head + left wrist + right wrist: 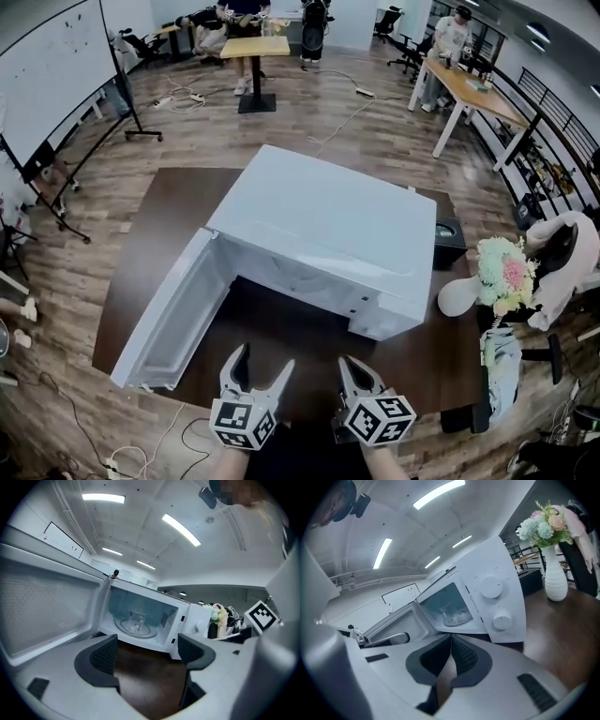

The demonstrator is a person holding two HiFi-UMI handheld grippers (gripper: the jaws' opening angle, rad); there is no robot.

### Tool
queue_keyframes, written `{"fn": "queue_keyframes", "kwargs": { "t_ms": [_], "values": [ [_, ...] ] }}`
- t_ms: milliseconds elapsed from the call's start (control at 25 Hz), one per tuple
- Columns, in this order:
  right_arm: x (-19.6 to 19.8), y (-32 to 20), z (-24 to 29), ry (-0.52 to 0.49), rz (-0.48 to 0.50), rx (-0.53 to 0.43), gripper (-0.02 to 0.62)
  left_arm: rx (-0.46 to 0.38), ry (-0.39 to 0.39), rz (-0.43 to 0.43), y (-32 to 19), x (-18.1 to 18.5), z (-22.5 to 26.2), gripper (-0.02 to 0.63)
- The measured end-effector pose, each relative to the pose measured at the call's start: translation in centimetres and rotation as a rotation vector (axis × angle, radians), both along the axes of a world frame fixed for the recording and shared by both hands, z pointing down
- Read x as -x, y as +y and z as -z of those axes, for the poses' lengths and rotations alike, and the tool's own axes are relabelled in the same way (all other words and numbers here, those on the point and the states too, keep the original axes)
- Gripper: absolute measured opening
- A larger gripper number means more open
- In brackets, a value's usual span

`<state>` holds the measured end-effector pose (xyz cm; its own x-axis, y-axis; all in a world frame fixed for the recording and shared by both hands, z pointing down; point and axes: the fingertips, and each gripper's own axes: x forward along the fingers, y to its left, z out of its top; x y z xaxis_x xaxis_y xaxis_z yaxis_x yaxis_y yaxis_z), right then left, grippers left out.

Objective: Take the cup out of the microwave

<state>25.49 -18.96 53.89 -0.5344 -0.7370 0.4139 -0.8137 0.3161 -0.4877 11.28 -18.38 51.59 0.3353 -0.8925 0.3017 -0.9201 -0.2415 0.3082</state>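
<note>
a boxy white microwave (328,234) with a smooth matte shell sits on a dark brown wood-grain table (169,216), its one door (173,314) swung wide to the left. inside, one clear glass cup (136,620) stands upright on the round glass turntable (136,631). the control panel carries two round white knobs (491,587), one above the other; the print around them is too small to read. the left gripper (265,358) is released, its two ribbed black pads (104,654) wide apart over bare tabletop, short of the oven mouth. the right gripper (451,641) is clenched on nothing, pads pressed together. one glossy white vase (555,581) of pastel flowers (543,524) stands at the microwave's right
</note>
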Motion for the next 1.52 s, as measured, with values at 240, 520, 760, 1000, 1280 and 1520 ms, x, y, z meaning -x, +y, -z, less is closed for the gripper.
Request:
{"fn": "queue_keyframes", "kwargs": {
  "t_ms": [240, 520, 760, 1000, 1280, 1520],
  "values": [
    [0.0, -1.0, -0.8, -0.008, 0.095, 0.016, -0.005, 0.028, -0.010, 0.098, 0.9, -0.2, -1.0, 0.382],
    [0.3, -1.3, -1.2, -0.006, 0.141, 0.036, -0.005, 0.023, -0.020, 0.110, 0.0, -0.7, -0.4, 0.390],
    [0.3, -1.1, -0.7, -0.005, 0.134, 0.032, -0.005, -0.008, -0.034, 0.078, -3.5, -1.3, 0.4, 0.397],
    [0.5, -1.0, -0.8, 0.013, 0.119, 0.034, -0.005, -0.046, -0.048, 0.042, -8.4, -2.1, 0.5, 0.399],
    [1.6, -1.2, -0.8, 0.044, 0.122, 0.027, -0.005, -0.049, -0.117, 0.088, -13.9, -2.1, -1.1, 0.424],
    [2.1, -1.9, -0.9, 0.069, 0.114, 0.026, -0.005, -0.032, -0.144, 0.094, -17.5, -2.0, -2.9, 0.433]
  ]
}}
